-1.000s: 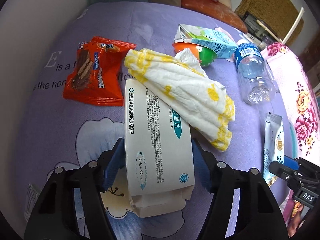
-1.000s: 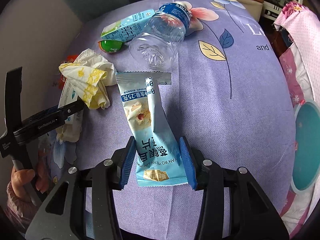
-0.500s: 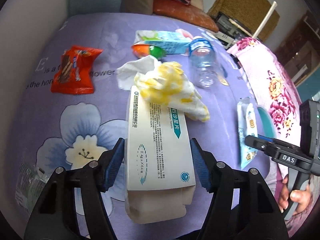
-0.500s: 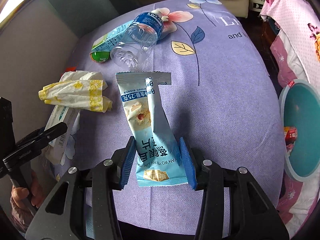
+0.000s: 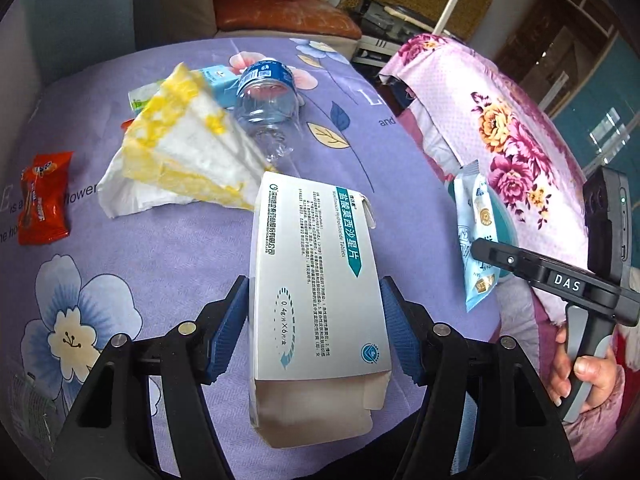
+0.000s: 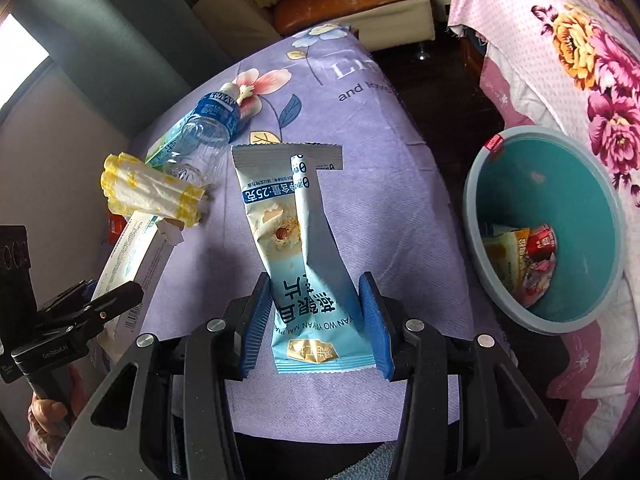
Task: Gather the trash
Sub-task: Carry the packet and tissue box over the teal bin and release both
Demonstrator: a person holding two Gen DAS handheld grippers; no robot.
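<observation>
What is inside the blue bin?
The bin holds crumpled wrappers, one red and one yellowish. Whatever lies beneath them, and the near part of its floor behind the rim, is hidden.

- The left gripper point(image 5: 314, 326) points steeply down, its blue pads clamped on both long sides of a white medicine box point(image 5: 316, 280).
- The right gripper point(image 6: 320, 320) also tilts down, pads pinching a light-blue snack packet point(image 6: 308, 280).
- A hand point(image 5: 580, 372) wraps the right gripper's grey handle at far right.
</observation>
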